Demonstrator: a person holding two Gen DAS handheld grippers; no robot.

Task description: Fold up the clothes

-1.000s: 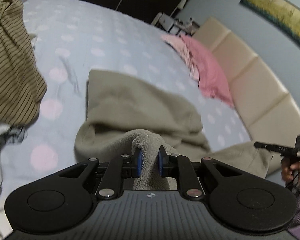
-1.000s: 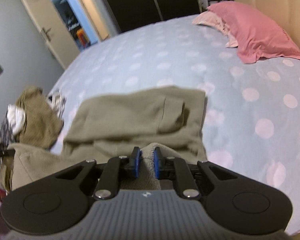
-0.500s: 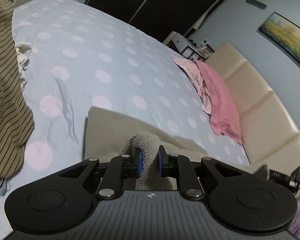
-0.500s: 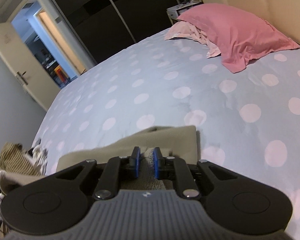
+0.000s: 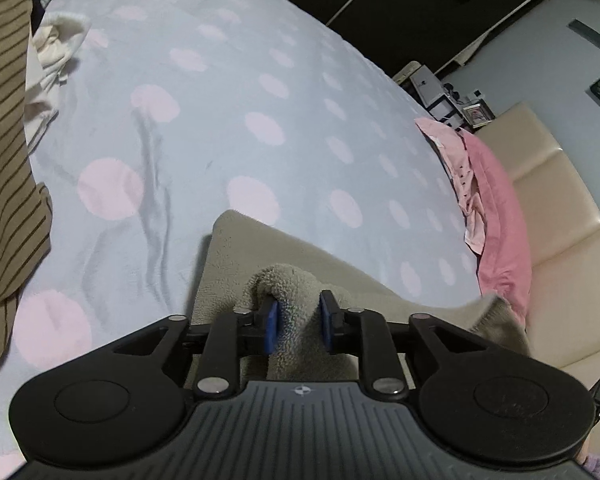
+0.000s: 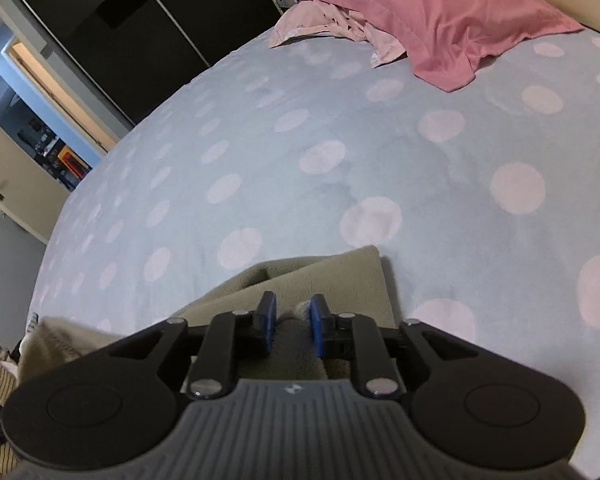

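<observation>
Near part of beige fleece garment (image 5: 236, 264) hidden under gripper bodies in both views. Striped brown garment (image 5: 4, 168) cut off by left frame edge. Items on bedside shelf (image 5: 452, 98) too small to identify.

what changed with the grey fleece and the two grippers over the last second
Both grippers carried the near edge of the grey fleece garment forward over itself, so most of it is now covered or out of view. The left gripper and right gripper are now opening, with fleece still between the jaws. The pink pillow, striped garment and dotted bedspread stayed put.
</observation>
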